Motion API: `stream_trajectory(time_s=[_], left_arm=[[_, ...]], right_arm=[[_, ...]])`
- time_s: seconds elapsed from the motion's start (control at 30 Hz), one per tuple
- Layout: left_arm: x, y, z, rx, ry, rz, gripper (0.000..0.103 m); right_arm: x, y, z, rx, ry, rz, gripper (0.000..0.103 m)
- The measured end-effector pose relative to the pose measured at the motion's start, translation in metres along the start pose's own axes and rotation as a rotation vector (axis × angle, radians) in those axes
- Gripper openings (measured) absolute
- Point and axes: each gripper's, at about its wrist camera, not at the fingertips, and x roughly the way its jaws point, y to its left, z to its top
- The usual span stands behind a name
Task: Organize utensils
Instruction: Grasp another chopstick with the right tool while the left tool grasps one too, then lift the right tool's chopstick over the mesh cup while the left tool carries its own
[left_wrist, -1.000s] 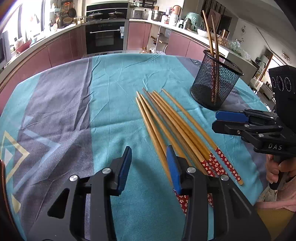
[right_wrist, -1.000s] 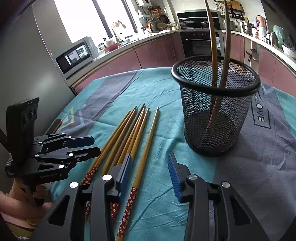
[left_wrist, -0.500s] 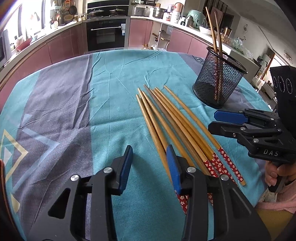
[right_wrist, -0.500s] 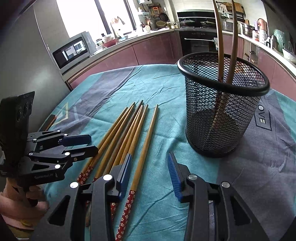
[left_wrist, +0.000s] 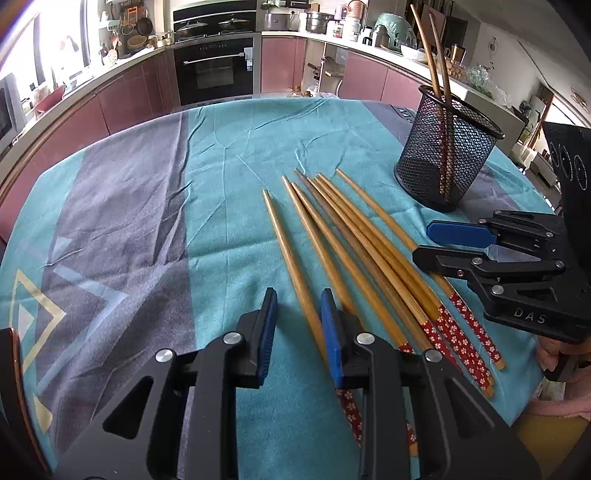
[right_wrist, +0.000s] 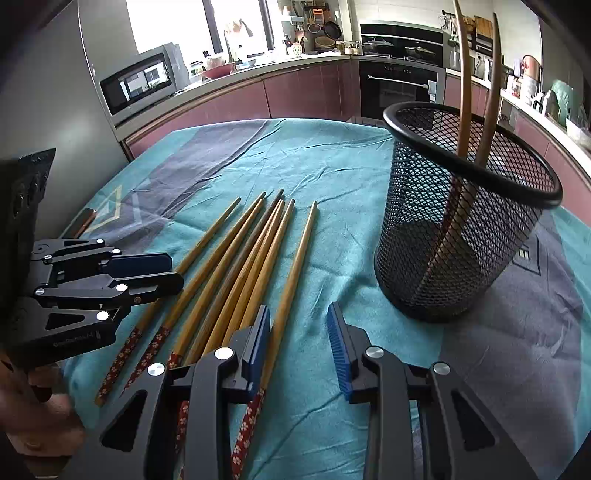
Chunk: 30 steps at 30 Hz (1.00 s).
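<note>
A row of wooden chopsticks (left_wrist: 354, 254) with red flowered ends lies fanned on the teal and grey cloth of the surface (left_wrist: 229, 155), running from the centre of the left wrist frame down to its lower right. A black mesh holder (left_wrist: 447, 155) stands upright in the upper right of that frame, well apart from the tips of the row, with two chopsticks leaning inside it.

The left gripper (left_wrist: 295, 321) fills the bottom centre of its own frame. Its fingers stand at a narrow gap and are closing, the leftmost chopstick lying between them on the cloth, not yet pinched.

In the right wrist frame the right gripper (right_wrist: 299, 328) sits at bottom centre, its fingers also fairly narrow and closing. The rightmost chopstick (right_wrist: 291, 280) passes just beside the inner face of the left-hand finger; whether they touch I cannot tell. The holder (right_wrist: 461, 236) stands at the right of this frame, and the other gripper shows at the left edge, held in a hand (right_wrist: 40, 413).
</note>
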Motion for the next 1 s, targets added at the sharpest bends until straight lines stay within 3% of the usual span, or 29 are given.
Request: stream_trajectory(time_s=[0.13,0.3,0.47,1.0], left_arm=[[0.003,-0.002,0.003,0.01,-0.001,0.013,0.022],[0.006,-0.002,0.007,-0.001,-0.002,0.008,0.015],[0.007,0.002,0.008,-0.034,-0.008,-0.002,0.01],[-0.015,0.012,0.011,-0.082,-0.053,-0.058,0.008]], right_arm=[[0.004,0.005,0.003,-0.025,-0.001,-0.038,0.027],[0.007,0.004,0.007,-0.01,-0.003,-0.043,0.011],[0.006,0.0,0.007,0.019,-0.007,-0.032,0.006],[-0.025,-0.008,0.007,0.078,-0.071,0.076,0.006]])
